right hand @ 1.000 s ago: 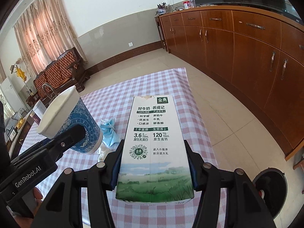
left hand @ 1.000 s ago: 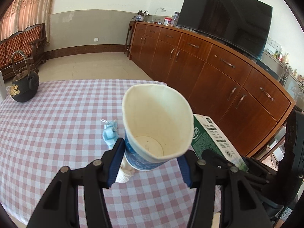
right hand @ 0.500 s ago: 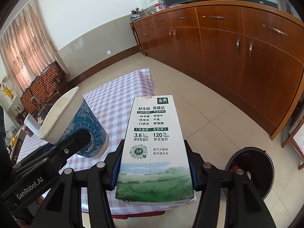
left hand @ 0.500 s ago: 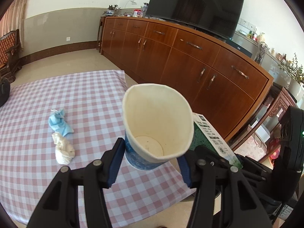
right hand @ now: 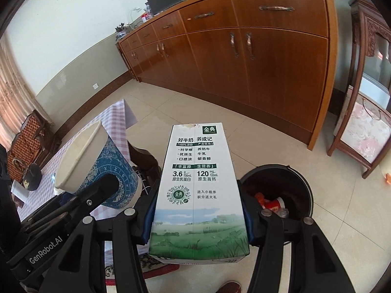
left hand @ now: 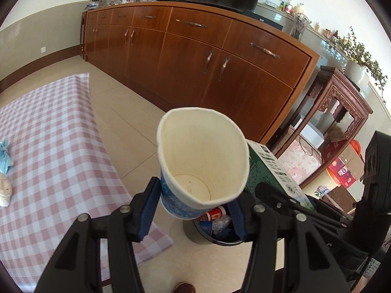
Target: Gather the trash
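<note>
My left gripper (left hand: pixel 194 210) is shut on a squashed paper cup (left hand: pixel 202 161), white inside and blue-patterned outside; the cup (right hand: pixel 97 171) also shows at the left of the right wrist view. A green-and-white milk carton (right hand: pixel 198 190) sits clamped in my right gripper (right hand: pixel 198 219), and its edge (left hand: pixel 271 171) peeks out behind the cup. Both hang off the table's side over the floor. A dark round trash bin (right hand: pixel 293 183) stands on the floor just right of the carton, and its rim (left hand: pixel 220 238) lies under the cup. Inside are a red cup and wrappers.
The pink checked table (left hand: pixel 48 158) lies to the left, with a blue crumpled mask (left hand: pixel 5 156) and a white wad (left hand: pixel 5 190) on it. A long wooden sideboard (left hand: pixel 220 56) lines the wall. A carved side table (left hand: pixel 342 112) stands at right. A shoe tip (left hand: pixel 183 288) shows below.
Both grippers have swung right, off the table and over the floor, still holding the cup and carton. The trash bin has come into view beneath them; the mask and wad slid to the left edge.
</note>
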Demonstrator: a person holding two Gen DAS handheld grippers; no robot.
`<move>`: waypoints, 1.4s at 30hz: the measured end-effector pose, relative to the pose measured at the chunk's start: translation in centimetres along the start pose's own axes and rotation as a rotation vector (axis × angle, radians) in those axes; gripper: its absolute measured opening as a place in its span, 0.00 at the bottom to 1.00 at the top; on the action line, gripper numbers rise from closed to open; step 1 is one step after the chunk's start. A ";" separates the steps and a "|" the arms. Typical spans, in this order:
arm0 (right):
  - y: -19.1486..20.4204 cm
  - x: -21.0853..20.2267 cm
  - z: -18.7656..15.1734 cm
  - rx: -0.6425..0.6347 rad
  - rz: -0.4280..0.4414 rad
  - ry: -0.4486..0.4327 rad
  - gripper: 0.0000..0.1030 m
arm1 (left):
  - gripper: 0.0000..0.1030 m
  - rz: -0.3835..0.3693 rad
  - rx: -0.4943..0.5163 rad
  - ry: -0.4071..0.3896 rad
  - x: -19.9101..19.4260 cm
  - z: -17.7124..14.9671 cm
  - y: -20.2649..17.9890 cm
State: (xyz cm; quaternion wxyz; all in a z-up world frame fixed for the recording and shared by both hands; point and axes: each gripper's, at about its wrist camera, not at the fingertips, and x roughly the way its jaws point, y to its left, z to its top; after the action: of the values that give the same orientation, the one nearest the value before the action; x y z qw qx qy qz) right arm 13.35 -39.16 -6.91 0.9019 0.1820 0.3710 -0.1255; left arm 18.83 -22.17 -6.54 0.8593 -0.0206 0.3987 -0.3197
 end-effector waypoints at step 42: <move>-19.0 7.5 -0.5 0.298 -0.212 0.192 0.68 | 0.70 -0.015 0.054 0.269 12.3 -2.0 -7.1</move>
State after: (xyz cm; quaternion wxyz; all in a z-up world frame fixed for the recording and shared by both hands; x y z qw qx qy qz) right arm 11.34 -56.78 -17.11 0.8072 0.2845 0.4496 -0.2554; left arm 19.51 -34.35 -14.12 0.7960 0.0427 0.5013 -0.3366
